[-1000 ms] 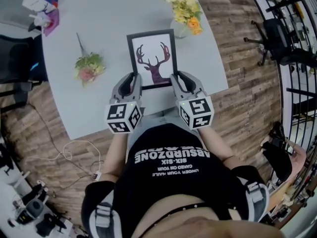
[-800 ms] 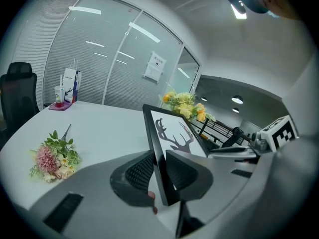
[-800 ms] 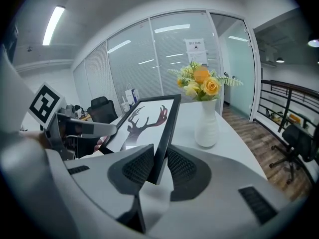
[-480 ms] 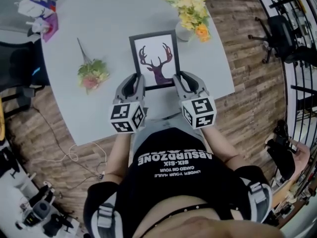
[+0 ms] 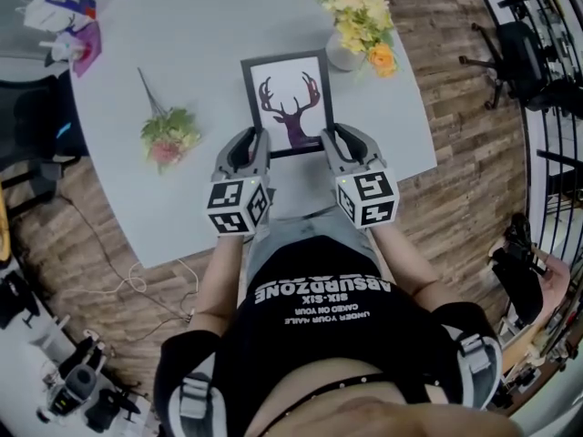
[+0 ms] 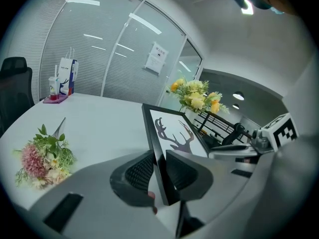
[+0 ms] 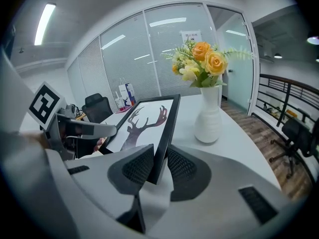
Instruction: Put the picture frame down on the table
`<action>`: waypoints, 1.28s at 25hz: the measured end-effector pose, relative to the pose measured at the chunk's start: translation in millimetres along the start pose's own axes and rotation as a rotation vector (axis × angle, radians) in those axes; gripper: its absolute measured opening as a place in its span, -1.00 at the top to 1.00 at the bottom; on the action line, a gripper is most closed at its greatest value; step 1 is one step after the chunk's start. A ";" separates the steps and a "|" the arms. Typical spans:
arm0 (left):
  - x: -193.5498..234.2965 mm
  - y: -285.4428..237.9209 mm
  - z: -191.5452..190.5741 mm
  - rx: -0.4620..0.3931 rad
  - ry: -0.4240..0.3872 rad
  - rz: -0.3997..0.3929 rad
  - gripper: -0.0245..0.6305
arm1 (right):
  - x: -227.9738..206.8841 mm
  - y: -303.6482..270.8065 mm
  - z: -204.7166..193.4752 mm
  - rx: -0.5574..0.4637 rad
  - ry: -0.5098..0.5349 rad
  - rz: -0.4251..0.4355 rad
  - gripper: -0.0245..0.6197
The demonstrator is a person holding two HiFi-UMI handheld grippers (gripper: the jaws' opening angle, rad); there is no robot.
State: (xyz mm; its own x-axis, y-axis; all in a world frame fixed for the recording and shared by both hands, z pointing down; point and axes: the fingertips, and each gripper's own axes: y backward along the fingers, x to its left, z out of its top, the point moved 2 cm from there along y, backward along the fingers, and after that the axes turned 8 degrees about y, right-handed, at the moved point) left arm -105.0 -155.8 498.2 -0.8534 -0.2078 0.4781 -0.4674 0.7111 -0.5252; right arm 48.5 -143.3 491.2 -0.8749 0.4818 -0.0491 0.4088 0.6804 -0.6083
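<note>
While a person in a black printed T-shirt (image 5: 319,330) stood at the near edge of a pale grey worktop (image 5: 182,53), each hand held a grey two-jaw gripper, and both grippers gripped one black picture frame (image 5: 290,103). Its print showed a dark stag's head with antlers on a white ground, facing up, with the antlers pointing toward the far edge. The left gripper (image 5: 254,140) had its jaws clamped on the frame's left border close to the bottom corner, the ribbed pads pressing the black moulding from both sides. The right gripper (image 5: 328,139) had its jaws clamped the same way on the right border near the other bottom corner. A marker cube (image 5: 235,208) sat at the back of each gripper, nearest the person. The frame lay over the worktop toward its near edge, right of the middle, sloping up from the jaws in both gripper views; whether its far edge touched the surface could not be told. Near the far right corner stood a white vase (image 5: 344,55) of yellow and orange flowers (image 5: 360,12), just beyond the frame's top right corner. Well apart toward the left edge, a loose bouquet (image 5: 167,135) of pink and green lay flat. At the far left corner stood a white paper bag (image 5: 59,7), and a black office chair (image 5: 36,116) sat beside the left edge.
</note>
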 end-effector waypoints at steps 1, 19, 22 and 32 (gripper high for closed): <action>1.2 -2.3 -0.8 0.004 0.000 0.001 0.66 | -0.8 -2.3 -1.4 0.002 -0.002 -0.001 0.62; 21.9 -31.8 -27.1 0.080 0.020 0.027 0.66 | -8.8 -36.4 -32.5 0.092 -0.012 0.024 0.62; 27.2 -35.4 -30.9 0.090 0.027 0.035 0.66 | -8.9 -43.5 -37.3 0.108 -0.014 0.032 0.62; 39.1 -53.5 -49.0 0.146 0.050 0.050 0.66 | -13.2 -61.5 -57.9 0.157 -0.028 0.041 0.62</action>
State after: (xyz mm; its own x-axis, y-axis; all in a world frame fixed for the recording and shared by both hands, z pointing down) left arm -102.1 -169.2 579.5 -0.8656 -0.1385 0.4812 -0.4564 0.6135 -0.6444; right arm 49.9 -159.4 575.2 -0.8662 0.4901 -0.0975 0.4008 0.5648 -0.7214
